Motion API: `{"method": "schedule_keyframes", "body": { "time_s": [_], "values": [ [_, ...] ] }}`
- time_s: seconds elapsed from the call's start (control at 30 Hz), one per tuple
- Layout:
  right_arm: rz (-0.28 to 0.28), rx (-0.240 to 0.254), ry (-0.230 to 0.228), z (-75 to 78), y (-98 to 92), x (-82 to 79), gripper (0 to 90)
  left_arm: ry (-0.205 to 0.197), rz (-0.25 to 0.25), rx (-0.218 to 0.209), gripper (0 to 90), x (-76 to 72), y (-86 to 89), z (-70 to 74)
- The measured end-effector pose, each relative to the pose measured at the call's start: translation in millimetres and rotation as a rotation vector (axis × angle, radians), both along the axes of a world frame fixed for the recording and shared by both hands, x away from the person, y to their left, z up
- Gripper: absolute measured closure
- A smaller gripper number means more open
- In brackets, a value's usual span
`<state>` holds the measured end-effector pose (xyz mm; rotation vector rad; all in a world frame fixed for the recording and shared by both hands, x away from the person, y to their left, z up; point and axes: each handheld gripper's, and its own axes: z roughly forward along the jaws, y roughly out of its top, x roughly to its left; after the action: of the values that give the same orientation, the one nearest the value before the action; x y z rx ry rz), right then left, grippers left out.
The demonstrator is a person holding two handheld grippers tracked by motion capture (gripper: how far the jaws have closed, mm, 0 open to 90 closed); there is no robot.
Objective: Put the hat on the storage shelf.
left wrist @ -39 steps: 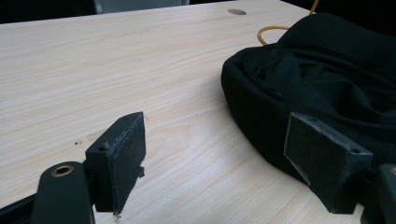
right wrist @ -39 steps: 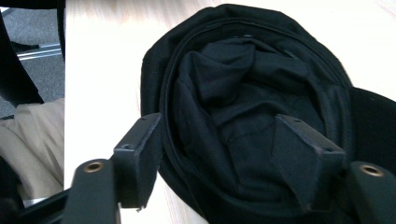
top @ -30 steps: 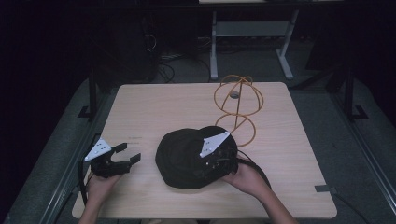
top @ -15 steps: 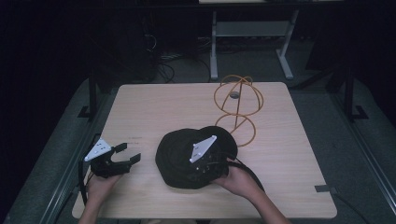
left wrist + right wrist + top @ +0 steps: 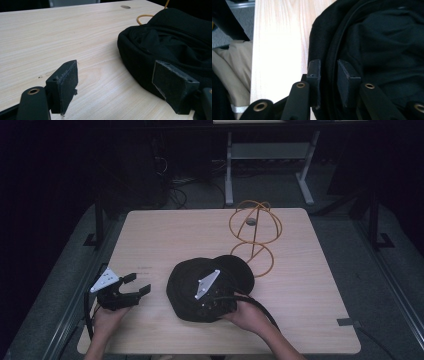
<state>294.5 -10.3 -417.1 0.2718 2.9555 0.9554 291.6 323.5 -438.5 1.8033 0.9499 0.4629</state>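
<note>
A: High view, what's changed?
B: Right gripper [image 5: 212, 295] has slid left across the black hat [image 5: 192, 277], now over its near rim. Left gripper [image 5: 131, 287] hasn't moved. Looks like a grab is coming.
A: Left gripper view?
B: Jaws wide, nothing between; hat lies on the table [image 5: 75, 30] just beside the right-hand jaw.
A: Right gripper view?
B: Jaws narrow, hat's rim [image 5: 329, 62] between them, prob not clamped yet. Wire stand [image 5: 252, 237] sits behind the hat.
</note>
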Motion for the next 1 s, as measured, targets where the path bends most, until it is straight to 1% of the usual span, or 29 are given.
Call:
{"method": "schedule_keyframes", "body": {
  "time_s": [0.03,0.07,0.2,0.33,0.5,0.53,0.63,0.67,0.73,0.77,0.8,0.83,0.87,0.9,0.93,0.97,1.0],
  "values": [
    [0.000,0.000,0.000,0.0,0.0,0.0,71.9,0.000,0.000,0.000,20.3,0.0,0.0,0.0],
    [0.012,-0.008,-0.003,-4.1,3.5,-0.1,73.8,0.001,-0.001,0.000,20.3,0.1,0.0,0.1],
    [0.007,-0.008,-0.006,-6.5,6.0,-0.9,75.6,0.002,-0.002,-0.005,20.3,0.2,-0.7,-0.2],
    [0.004,-0.013,-0.006,-5.4,5.9,-1.1,80.0,0.005,-0.004,-0.009,20.3,0.4,-0.9,-0.3],
    [0.002,-0.016,-0.017,-1.9,5.0,-2.8,81.3,0.007,-0.008,-0.008,20.4,0.8,-1.0,-0.1],
    [-0.006,-0.011,-0.023,0.1,4.1,-3.5,81.3,0.007,-0.008,-0.010,20.4,0.8,-1.4,-0.3],
    [-0.026,0.027,-0.039,11.4,-1.8,-5.0,81.3,0.012,-0.017,-0.008,20.4,1.0,-2.1,-0.4],
    [-0.038,0.040,-0.033,15.1,-3.5,-5.2,81.2,0.011,-0.019,-0.013,20.4,0.9,-2.4,-0.3],
    [-0.046,0.062,-0.040,23.5,-7.7,-5.0,81.2,0.005,-0.022,-0.023,20.4,0.5,-2.9,0.1],
    [-0.046,0.062,-0.040,23.5,-7.7,-5.0,81.2,0.005,-0.022,-0.023,20.4,0.5,-2.9,0.1],
    [-0.052,0.091,-0.048,32.9,-12.5,-4.3,81.1,0.003,-0.026,-0.027,20.4,0.1,-3.0,0.4],
    [-0.052,0.091,-0.048,32.9,-12.5,-4.3,81.1,0.000,-0.031,-0.035,20.4,-0.3,-3.4,0.9],
    [-0.054,0.123,-0.050,42.6,-17.8,-3.6,81.1,-0.007,-0.038,-0.038,20.4,-1.0,-4.6,1.6],
    [-0.054,0.123,-0.050,42.6,-17.8,-3.6,81.1,-0.007,-0.038,-0.038,20.5,-1.0,-4.6,1.6],
    [-0.063,0.147,-0.048,53.1,-23.1,-3.7,81.0,-0.004,-0.048,-0.038,20.4,-1.6,-6.6,1.9],
    [-0.069,0.157,-0.047,56.1,-24.4,-4.1,80.9,-0.004,-0.048,-0.038,20.4,-1.6,-6.6,1.9],
    [-0.069,0.157,-0.047,56.1,-24.4,-4.1,80.9,-0.005,-0.054,-0.042,20.4,-1.9,-7.7,2.1]
  ]
}}
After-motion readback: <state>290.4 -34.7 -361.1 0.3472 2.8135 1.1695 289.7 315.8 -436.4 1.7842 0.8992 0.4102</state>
